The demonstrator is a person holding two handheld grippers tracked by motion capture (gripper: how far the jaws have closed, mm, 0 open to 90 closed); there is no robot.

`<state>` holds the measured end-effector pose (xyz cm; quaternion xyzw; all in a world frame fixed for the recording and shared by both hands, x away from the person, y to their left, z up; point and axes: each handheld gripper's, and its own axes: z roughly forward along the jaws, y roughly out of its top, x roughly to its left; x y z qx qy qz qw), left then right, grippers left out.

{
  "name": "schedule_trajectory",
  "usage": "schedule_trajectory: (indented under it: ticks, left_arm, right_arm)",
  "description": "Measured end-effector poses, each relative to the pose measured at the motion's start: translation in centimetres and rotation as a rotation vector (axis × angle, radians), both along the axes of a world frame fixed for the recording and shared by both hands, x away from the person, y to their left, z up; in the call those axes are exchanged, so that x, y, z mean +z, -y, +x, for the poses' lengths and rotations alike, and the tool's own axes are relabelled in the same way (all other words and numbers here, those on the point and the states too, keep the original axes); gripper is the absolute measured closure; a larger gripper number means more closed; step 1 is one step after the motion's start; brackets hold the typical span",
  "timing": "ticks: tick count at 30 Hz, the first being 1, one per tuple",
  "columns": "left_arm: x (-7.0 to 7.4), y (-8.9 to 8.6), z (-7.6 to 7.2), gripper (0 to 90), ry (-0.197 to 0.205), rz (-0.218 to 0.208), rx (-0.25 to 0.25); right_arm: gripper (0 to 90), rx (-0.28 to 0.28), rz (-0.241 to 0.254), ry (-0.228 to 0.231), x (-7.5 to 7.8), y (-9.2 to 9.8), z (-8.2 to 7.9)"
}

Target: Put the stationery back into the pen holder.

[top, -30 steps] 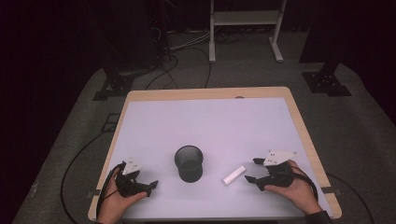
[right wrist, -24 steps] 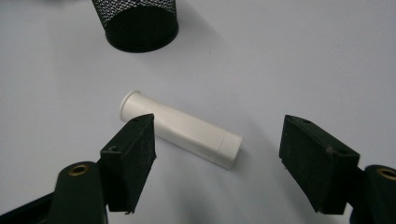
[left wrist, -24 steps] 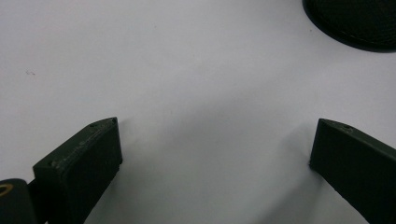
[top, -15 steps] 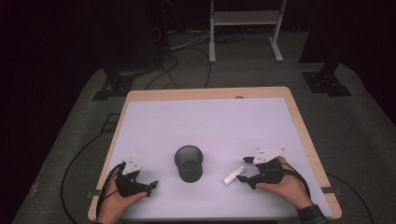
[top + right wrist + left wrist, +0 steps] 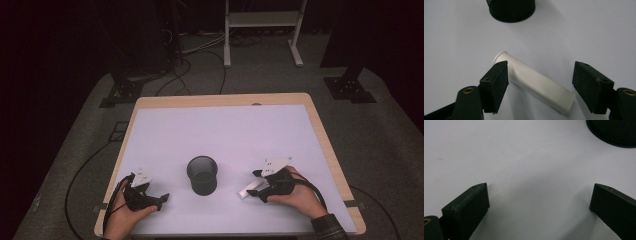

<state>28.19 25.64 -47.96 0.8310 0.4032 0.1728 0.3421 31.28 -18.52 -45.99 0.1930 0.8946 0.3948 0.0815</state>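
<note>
Count: 1 table (image 5: 165, 125), white top. On it: 1 black mesh cup (image 5: 202, 175), 1 white tube (image 5: 248, 190). 2 hand-held grippers: left hand-held gripper (image 5: 162, 198), right hand-held gripper (image 5: 260, 186), each in 1 hand. Behind the table: 1 white frame stand (image 5: 262, 22).

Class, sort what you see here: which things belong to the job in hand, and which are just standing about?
In the job, as far as the pictures suggest:
- white tube, lying between the open jaws of the right claw
- black mesh cup, nearest container

Just about:
- left claw, open over bare table
- white stand and floor cables behind
</note>
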Motion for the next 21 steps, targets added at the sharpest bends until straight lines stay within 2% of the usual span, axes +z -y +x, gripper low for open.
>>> schedule_trajectory:
  ticks: [3,11,18,20,21]
  left_arm:
    - [0.0,0.0,0.0,1.4,0.0,0.0,0.0]
    - [0.0,0.0,0.01,1.4,0.0,0.0,0.0]
    - [0.0,0.0,0.01,1.4,0.0,0.0,0.0]
    - [0.0,0.0,0.01,1.4,-0.001,0.0,0.0]
    - [0.0,0.0,0.01,1.4,-0.001,0.0,0.0]
  right_arm:
    - [28.7,0.003,-0.043,0.0,-0.43,-0.08,0.08]
    - [29.2,0.016,-0.052,-0.007,-0.72,-0.01,0.18]
    - [36.1,0.024,-0.067,-0.003,-0.76,0.29,-0.03]
    - [40.9,0.032,-0.099,-0.005,-0.98,0.31,-0.09]
    - [42.5,0.035,-0.09,-0.01,-1.08,0.36,-0.12]
